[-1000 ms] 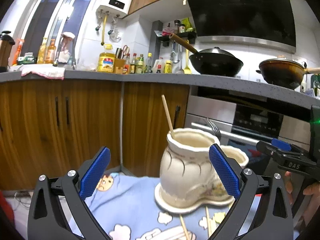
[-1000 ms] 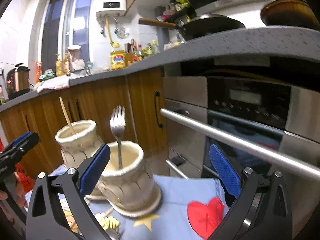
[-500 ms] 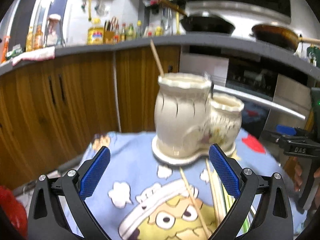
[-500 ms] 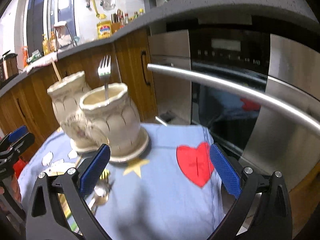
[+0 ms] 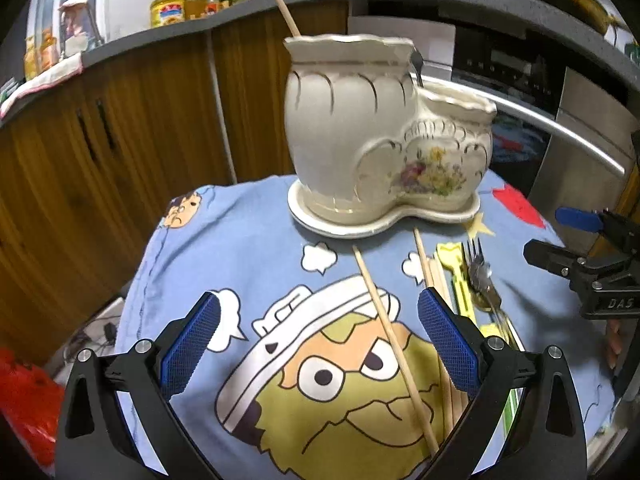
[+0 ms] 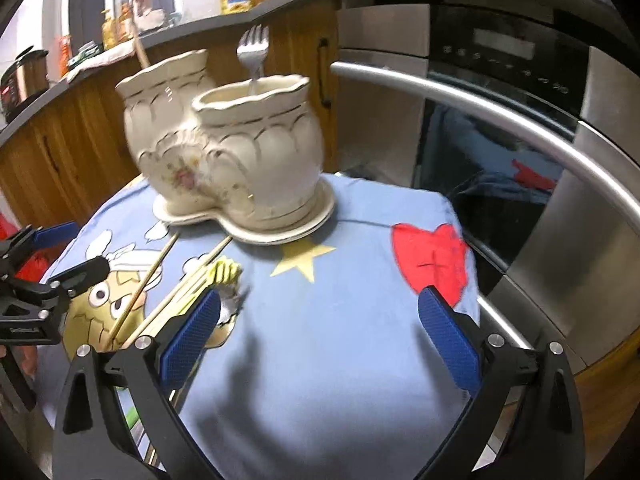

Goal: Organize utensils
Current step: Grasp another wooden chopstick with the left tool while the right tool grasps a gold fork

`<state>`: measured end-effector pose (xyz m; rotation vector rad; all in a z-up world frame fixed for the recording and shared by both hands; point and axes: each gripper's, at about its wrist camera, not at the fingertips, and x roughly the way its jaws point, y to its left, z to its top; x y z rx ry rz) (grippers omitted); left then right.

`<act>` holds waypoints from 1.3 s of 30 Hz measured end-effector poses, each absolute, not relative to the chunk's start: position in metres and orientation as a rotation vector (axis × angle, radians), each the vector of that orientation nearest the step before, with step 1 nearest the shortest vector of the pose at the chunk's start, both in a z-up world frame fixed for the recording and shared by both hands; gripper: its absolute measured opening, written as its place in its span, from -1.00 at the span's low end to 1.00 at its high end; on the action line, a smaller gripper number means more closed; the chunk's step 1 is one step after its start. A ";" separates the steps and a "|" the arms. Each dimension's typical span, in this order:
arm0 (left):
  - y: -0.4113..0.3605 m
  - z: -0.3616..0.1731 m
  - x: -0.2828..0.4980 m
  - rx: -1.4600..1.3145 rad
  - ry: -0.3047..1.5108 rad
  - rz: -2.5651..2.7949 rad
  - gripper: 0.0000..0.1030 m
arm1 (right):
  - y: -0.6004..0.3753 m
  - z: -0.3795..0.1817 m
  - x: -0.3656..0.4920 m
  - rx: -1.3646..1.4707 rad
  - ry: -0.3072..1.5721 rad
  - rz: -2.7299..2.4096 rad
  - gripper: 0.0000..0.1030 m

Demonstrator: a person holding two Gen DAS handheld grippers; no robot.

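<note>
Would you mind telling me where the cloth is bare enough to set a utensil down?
Free: the cloth between the red heart and the loose utensils, below the holder. Also left of the lone chopstick. Crowded: right of that chopstick.

Loose chopstick (image 5: 394, 354) between gaping left tool (image 5: 318, 350) pads.
</note>
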<state>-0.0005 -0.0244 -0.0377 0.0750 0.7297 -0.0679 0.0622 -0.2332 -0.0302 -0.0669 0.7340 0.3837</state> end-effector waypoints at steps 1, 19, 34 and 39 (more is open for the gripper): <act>-0.027 -0.041 0.000 0.086 0.749 -0.077 0.90 | -0.233 -0.031 0.062 -0.060 0.737 0.400 0.90; -0.054 -0.061 0.001 0.180 0.847 -0.192 -0.28 | -0.210 -0.034 0.050 -0.129 0.765 0.527 0.88; -0.048 -0.063 0.011 0.144 0.844 -0.193 -0.84 | -0.182 -0.044 0.061 -0.165 0.839 0.603 -0.23; -0.047 -0.063 0.013 0.124 0.847 -0.205 -0.84 | -0.181 -0.050 0.068 -0.152 0.883 0.601 -0.52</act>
